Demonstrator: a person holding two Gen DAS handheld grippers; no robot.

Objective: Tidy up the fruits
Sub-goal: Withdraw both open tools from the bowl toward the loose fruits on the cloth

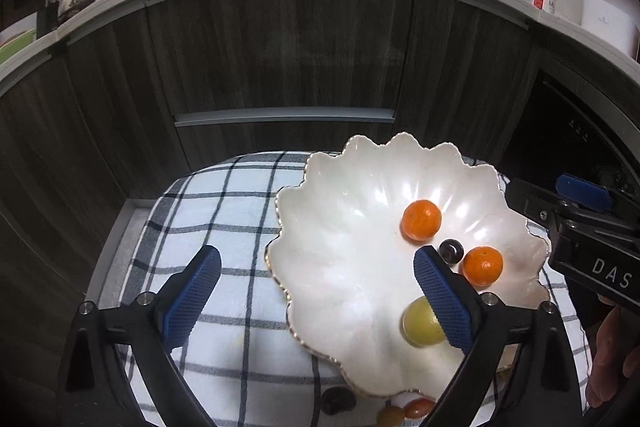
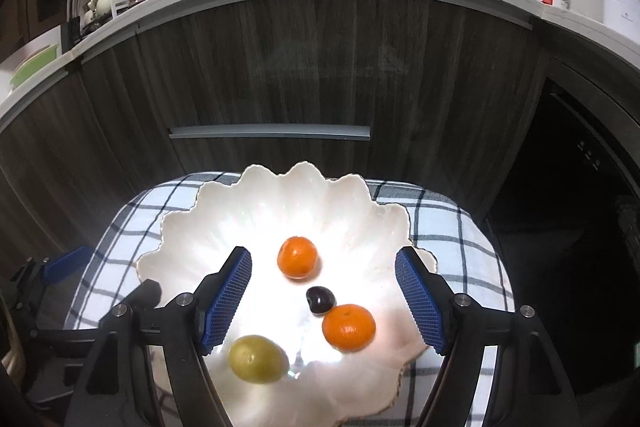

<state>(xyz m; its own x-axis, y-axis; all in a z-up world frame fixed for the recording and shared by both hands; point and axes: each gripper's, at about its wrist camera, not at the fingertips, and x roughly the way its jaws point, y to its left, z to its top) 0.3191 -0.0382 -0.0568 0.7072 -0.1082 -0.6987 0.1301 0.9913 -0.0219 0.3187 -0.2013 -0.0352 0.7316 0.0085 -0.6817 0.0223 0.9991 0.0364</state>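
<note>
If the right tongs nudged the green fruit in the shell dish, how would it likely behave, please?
The green fruit looks round and smooth, so it would probably roll. The glossy shell dish slopes inward, so it may drift toward the mandarin. It is probably firm enough for a gentle squeeze.

White scalloped bowl (image 2: 224, 211), gold-edged, on a checked cloth (image 2: 440, 219). Inside the bowl: one orange mandarin (image 2: 298, 257) toward the middle; a second mandarin (image 2: 349, 327) nearer the front rim, stem end up; a dark cherry (image 2: 319, 300) between them, touching the second; a yellow-green round fruit (image 2: 258, 358) at the front. Outside the bowl, by its front rim: a dark fruit (image 1: 338, 401), a red one (image 1: 418, 407) and a yellowish one (image 1: 391, 415).
</note>
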